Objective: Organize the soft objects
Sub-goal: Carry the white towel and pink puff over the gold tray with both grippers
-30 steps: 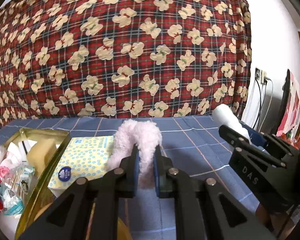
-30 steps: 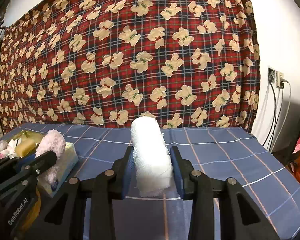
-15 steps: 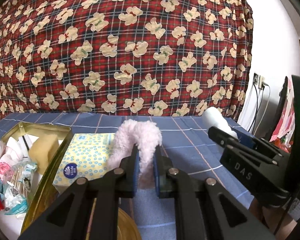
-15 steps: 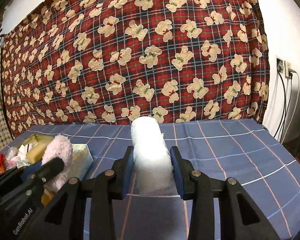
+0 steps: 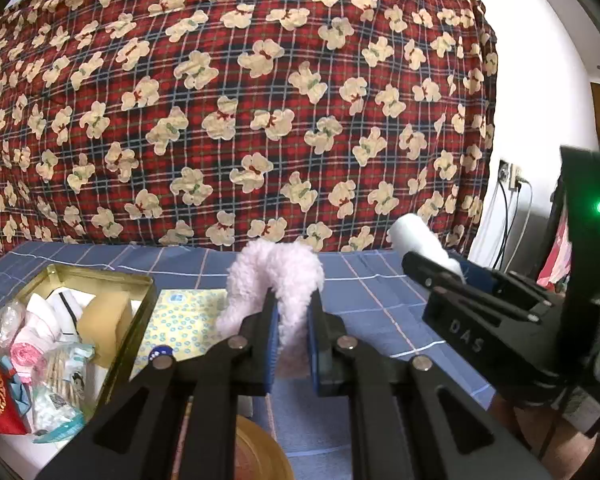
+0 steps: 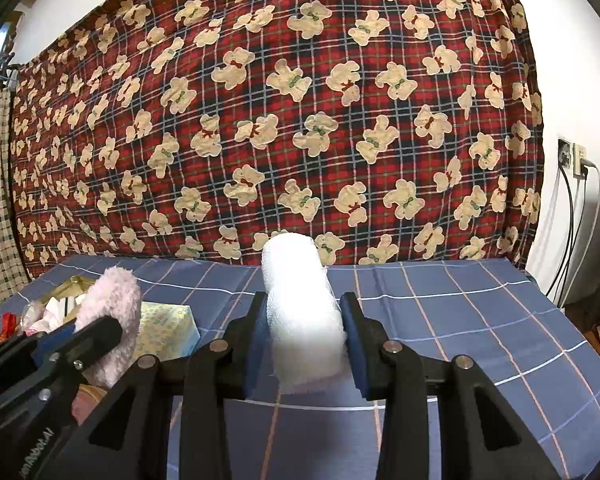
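Left wrist view: left hand-held gripper (image 5: pixel 293 344) was clamped on the pink fluffy cloth (image 5: pixel 278 280) at frame centre; the gold tin (image 5: pixel 134 320) sat lower left, nearest this hand.

Right wrist view: right hand-held gripper (image 6: pixel 305 344) was grasping the white gauze roll (image 6: pixel 300 304), long axis pointing away, tin far left.

"DAS" on right gripper (image 5: pixel 420 266)
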Demonstrator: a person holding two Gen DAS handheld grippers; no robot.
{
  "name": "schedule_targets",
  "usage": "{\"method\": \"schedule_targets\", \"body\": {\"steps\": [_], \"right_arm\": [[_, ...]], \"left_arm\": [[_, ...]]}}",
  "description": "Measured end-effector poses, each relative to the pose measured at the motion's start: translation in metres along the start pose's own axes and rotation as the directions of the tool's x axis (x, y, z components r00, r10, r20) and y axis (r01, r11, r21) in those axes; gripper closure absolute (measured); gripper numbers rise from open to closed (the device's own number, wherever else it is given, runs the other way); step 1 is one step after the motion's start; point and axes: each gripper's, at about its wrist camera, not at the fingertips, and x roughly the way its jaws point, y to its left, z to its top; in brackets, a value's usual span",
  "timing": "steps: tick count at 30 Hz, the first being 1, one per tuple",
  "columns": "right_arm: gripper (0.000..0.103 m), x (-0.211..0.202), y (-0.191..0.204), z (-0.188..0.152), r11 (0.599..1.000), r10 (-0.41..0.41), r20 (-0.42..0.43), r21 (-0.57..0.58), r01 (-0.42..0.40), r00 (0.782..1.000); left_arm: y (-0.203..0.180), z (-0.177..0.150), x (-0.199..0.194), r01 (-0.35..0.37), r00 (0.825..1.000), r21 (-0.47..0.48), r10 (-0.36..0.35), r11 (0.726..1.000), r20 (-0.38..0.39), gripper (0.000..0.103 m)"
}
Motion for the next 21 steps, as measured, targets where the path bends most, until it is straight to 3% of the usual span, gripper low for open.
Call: {"method": "schedule_targets", "body": {"steps": [21], "right_arm": [[0.064,0.003,0.026,0.018,0.998,0.070,0.003,0.003,-0.070,0.998]], "left_arm": [[0.015,0.022,-0.029,-0.007,1.000,0.060,0.006,0.998,0.021,0.093]]}}
